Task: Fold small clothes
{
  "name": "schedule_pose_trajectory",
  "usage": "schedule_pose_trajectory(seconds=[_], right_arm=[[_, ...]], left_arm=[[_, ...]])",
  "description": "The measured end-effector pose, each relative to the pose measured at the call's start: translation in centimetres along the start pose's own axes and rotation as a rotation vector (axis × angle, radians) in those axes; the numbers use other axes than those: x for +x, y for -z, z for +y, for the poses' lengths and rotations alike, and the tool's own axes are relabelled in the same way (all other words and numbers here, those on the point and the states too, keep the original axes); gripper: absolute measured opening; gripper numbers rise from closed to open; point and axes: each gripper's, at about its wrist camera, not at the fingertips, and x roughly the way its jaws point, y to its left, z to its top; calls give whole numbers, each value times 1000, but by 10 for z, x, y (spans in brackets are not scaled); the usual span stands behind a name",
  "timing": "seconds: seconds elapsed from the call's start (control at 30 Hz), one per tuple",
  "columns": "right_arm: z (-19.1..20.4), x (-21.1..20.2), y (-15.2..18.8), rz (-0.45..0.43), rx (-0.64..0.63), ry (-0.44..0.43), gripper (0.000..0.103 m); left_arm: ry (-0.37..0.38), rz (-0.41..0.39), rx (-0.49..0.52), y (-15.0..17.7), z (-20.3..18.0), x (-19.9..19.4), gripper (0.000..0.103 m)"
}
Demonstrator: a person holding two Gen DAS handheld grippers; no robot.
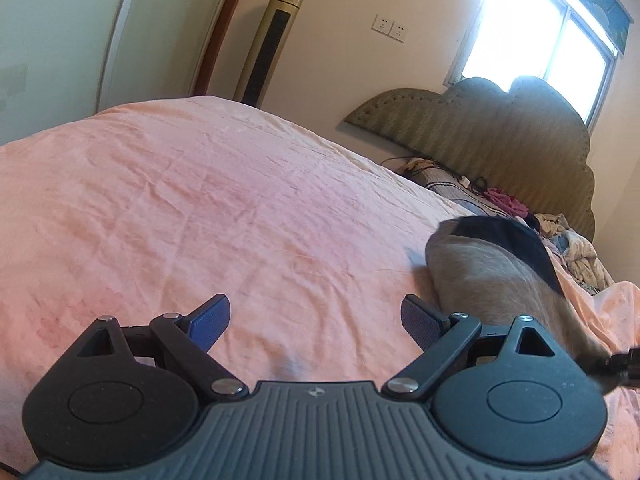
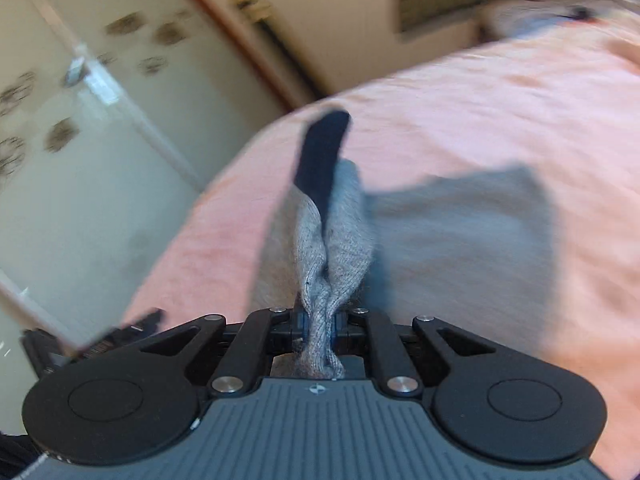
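Observation:
A grey sock with a dark navy end is pinched between the jaws of my right gripper, which is shut on it and holds it above the pink bed sheet. The same sock shows in the left wrist view at the right, stretching down toward the right gripper's tip at the frame edge. My left gripper is open and empty, hovering over the pink sheet to the left of the sock. The right wrist view is motion-blurred.
A padded headboard stands at the far side, with a heap of clothes and cables below it. A gold tower fan, a wardrobe and a bright window are beyond the bed.

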Motion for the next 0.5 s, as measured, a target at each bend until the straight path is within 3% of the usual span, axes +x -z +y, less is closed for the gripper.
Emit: schedule_pose_trajectory(seconds=[0.1,0.17,0.23,0.27,0.37,0.5], right_arm=[[-43,5,35,31,132,55,25],[-50,-1,40,3,177,15,33],[-49,-13,32,-62,177,-8,69],[-49,-18,25,-99,166,-5,75],[-56,-7,-5,-148,172,15,78],[-56,37,-46,-119,164,44,76]], left_arm=[[25,48,26,4,-16,16,93],[49,90,56,5,-31,27,93],[67,112,94,6,-46,31,93],[84,112,114,8,-53,31,93],[127,108,168,13,-71,27,93],[167,129,233,22,-91,26,93]])
